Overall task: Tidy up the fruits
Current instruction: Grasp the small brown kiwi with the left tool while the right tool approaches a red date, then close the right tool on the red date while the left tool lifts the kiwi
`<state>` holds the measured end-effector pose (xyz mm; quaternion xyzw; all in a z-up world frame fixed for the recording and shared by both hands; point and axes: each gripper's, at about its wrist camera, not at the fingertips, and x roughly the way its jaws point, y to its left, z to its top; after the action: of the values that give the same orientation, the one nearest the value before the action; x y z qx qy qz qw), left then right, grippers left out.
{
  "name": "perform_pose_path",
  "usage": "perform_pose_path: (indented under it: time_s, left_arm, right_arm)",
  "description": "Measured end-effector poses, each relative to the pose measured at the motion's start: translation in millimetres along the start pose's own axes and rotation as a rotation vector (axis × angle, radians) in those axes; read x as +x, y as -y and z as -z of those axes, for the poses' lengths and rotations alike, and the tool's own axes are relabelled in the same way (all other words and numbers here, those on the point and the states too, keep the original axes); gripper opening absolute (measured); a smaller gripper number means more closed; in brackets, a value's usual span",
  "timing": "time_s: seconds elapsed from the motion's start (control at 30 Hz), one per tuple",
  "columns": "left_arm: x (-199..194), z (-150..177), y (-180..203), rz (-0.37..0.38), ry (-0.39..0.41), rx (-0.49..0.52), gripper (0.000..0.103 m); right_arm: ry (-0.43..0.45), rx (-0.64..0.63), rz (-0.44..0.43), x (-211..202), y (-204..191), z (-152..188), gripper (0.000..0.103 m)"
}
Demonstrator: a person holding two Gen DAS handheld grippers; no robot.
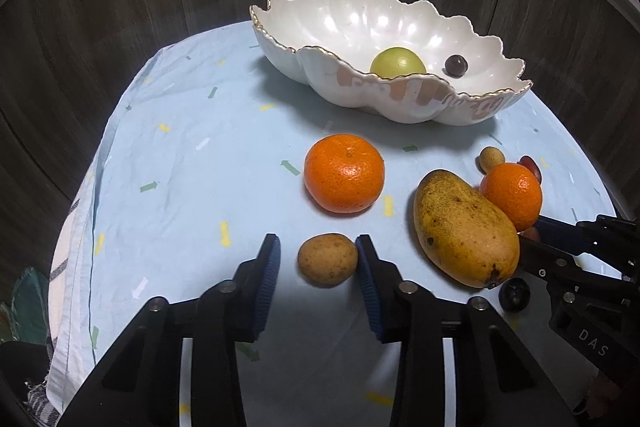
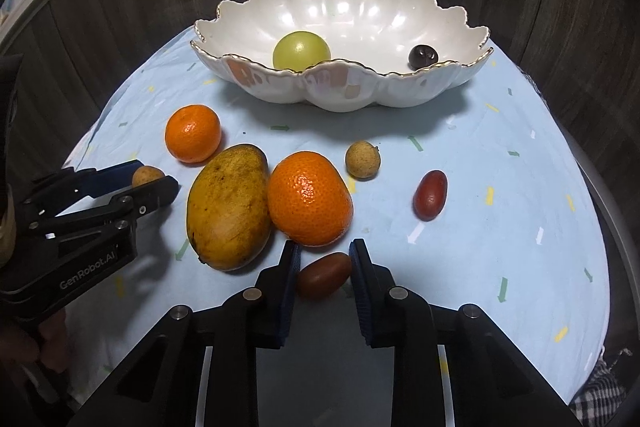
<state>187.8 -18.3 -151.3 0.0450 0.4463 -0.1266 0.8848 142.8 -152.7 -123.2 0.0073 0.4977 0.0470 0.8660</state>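
My left gripper (image 1: 318, 251) is shut on a small brown longan (image 1: 327, 259) that rests on the blue cloth. From the right wrist view, that gripper (image 2: 156, 175) holds the longan (image 2: 146, 175) between its fingers. My right gripper (image 2: 325, 255) is shut on a dark red oval fruit (image 2: 323, 275), both pads touching it. A mango (image 2: 230, 207), a big orange (image 2: 310, 199) and a smaller mandarin (image 2: 193, 133) lie on the cloth between the two grippers. Behind them the white scalloped bowl (image 2: 340, 87) holds a green round fruit (image 2: 302, 51) and a dark grape (image 2: 423, 57).
A second longan (image 2: 361, 160) and another red oval fruit (image 2: 430, 195) lie right of the big orange. A dark grape (image 1: 515, 295) sits by the mango's near end. The blue cloth (image 1: 180, 187) covers a round table in front of dark wood panels.
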Motion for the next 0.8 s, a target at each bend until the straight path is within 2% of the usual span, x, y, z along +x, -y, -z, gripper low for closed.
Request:
perform_pose_path:
  time_s: [0.03, 0.33, 0.8]
  left_arm:
    - [-0.8, 0.4, 0.5, 0.007, 0.001, 0.004, 0.028]
    - [-9.7, 1.9, 1.9, -0.003, 0.023, 0.006, 0.028]
    - [-27.5, 2.7, 8.3, 0.003, 0.037, 0.007, 0.028]
  right_arm:
    - [0.000, 0.005, -0.003, -0.5, 0.9, 0.2, 0.026]
    - [0.006, 0.032, 0.006, -5.2, 6.7, 1.4, 0.026]
    - [0.062, 0.064, 0.025, -26.2, 14.8, -2.9, 0.026]
